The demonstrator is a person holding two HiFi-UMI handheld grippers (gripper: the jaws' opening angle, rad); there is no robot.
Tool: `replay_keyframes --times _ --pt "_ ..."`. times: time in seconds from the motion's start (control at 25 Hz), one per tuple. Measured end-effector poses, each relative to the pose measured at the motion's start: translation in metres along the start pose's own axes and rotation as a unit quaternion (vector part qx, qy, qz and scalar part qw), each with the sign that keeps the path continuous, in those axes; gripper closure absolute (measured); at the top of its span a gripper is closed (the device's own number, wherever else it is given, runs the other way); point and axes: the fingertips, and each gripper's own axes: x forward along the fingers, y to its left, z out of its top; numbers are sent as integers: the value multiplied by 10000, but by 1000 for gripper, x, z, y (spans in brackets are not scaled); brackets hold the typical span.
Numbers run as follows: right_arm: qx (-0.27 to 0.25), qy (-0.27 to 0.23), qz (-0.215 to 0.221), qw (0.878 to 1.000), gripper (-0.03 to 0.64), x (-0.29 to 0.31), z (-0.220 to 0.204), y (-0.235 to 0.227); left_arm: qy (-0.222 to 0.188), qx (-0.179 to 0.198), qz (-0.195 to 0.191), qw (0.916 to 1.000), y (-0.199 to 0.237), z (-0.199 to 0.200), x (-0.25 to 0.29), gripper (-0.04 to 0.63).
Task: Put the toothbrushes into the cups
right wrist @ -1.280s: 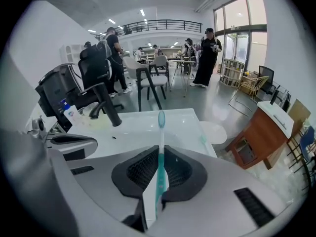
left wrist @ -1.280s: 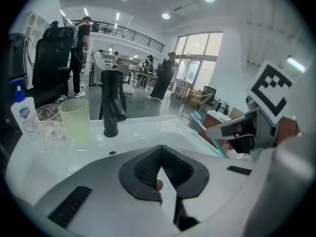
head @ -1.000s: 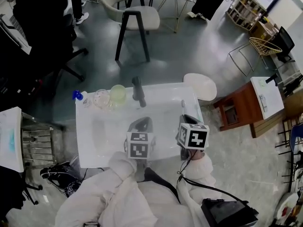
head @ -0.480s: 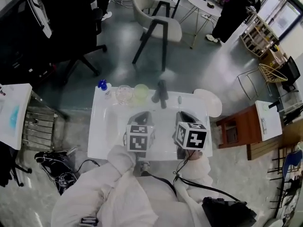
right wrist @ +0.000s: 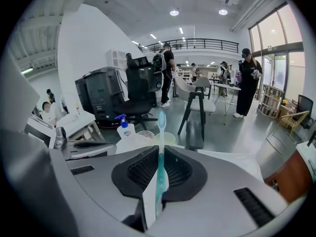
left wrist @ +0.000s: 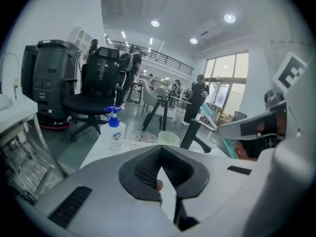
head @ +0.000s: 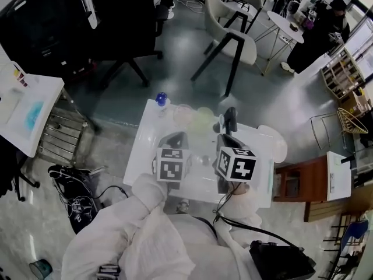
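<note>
two vessels stand side by side at the far edge of the white desk [head: 145, 156]: a clear cup [head: 183, 115] and a pale green cup [head: 204, 120], ahead of both tools. my right tool [right wrist: 160, 149] is clamped on a teal toothbrush [right wrist: 161, 125], its bristle end sticking out past the tips. my left tool [left wrist: 161, 150] is pinched together at the tips, with a small pinkish bit [left wrist: 157, 185] low between them that i can't identify.

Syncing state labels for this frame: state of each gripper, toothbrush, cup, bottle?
left gripper: shut, small pinkish bit at pads, unidentifiable
right gripper: shut on toothbrush
toothbrush: clamped, head pointing forward
clear cup: upright, no toothbrush inside
green cup: upright, no toothbrush inside
pump bottle: upright
</note>
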Motion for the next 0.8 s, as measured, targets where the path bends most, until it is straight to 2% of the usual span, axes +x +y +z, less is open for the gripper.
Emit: replay_keyframes --times 0.48,0.68,0.8 --pt "112 -235 395 9989 569 57 48 28 -287 -23 538 9981 89 45 -5 591" --pt "111 -354 350 9987 569 91 74 21 -365 6 719 9967 127 72 2 591" --pt "298 -416 395 9979 571 110 86 14 -373 73 815 9960 148 87 10 591"
